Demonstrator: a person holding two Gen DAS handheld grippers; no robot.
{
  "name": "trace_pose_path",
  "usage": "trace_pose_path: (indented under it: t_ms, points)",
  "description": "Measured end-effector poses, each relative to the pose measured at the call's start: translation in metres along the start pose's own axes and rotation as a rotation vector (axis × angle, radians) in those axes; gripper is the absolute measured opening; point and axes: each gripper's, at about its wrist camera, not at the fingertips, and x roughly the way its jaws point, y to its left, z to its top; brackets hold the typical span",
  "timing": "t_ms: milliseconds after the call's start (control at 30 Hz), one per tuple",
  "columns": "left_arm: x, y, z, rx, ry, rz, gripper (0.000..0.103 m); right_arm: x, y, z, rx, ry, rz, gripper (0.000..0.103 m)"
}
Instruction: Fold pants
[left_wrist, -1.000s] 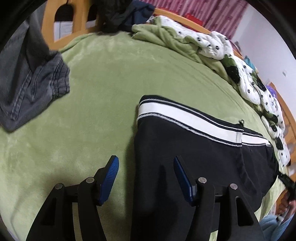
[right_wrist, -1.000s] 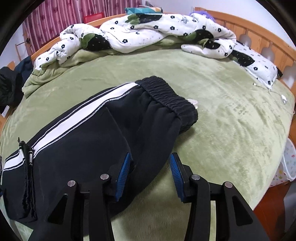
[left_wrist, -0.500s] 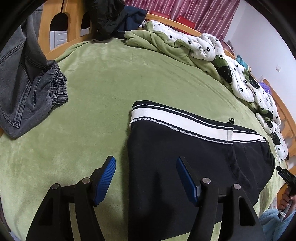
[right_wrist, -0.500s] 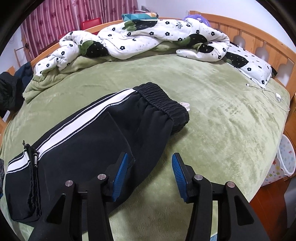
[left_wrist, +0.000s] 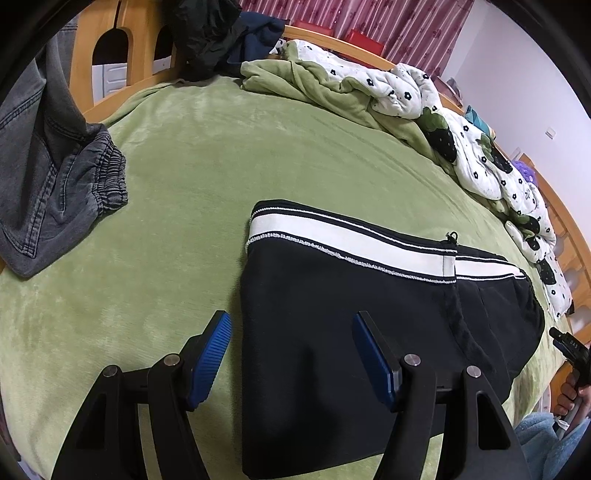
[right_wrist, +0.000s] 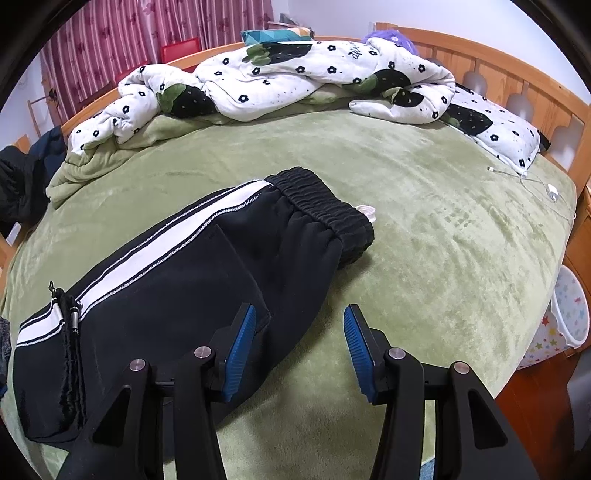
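Black pants (left_wrist: 332, 314) with a white side stripe lie folded flat on the green bed cover (left_wrist: 192, 177). In the right wrist view the pants (right_wrist: 166, 280) run from the lower left to the ribbed waistband (right_wrist: 325, 210) at the middle. My left gripper (left_wrist: 291, 354) is open and empty, held over the folded end of the pants. My right gripper (right_wrist: 299, 347) is open and empty, held over the near edge of the pants below the waistband.
Grey jeans (left_wrist: 48, 177) lie at the left. A crumpled flowered quilt (right_wrist: 288, 74) lies along the far side. Dark clothes (left_wrist: 221, 33) hang on the wooden bed frame. A white charger and cable (right_wrist: 546, 188) lie at the right. A small white object (right_wrist: 367, 211) lies beside the waistband.
Both grippers have drawn back and up from the pants, so more of the bed shows. The pants have not moved.
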Motion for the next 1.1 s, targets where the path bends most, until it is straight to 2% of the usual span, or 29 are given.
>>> trace_pose_path:
  t_ms: [333,500,667,833,1100]
  points:
    - [0.004,-0.009,-0.002,0.016,0.02,-0.002,0.066,0.003,-0.005,-0.003,0.026,0.014,0.005,0.049]
    - [0.005,-0.013,-0.002,0.007,0.029,-0.029,0.066,0.005,-0.016,-0.006,0.137,0.027,0.081,0.049]
    - [0.005,-0.02,-0.003,0.021,0.029,-0.029,0.066,0.007,-0.016,-0.004,0.134,0.019,0.062,0.049]
    - [0.008,-0.023,-0.002,0.023,0.036,-0.034,0.066,-0.001,-0.016,-0.003,0.108,-0.038,-0.017,0.049]
    - [0.0,-0.039,0.002,0.016,0.012,-0.097,0.066,0.003,-0.016,0.003,0.101,-0.028,0.012,0.049]
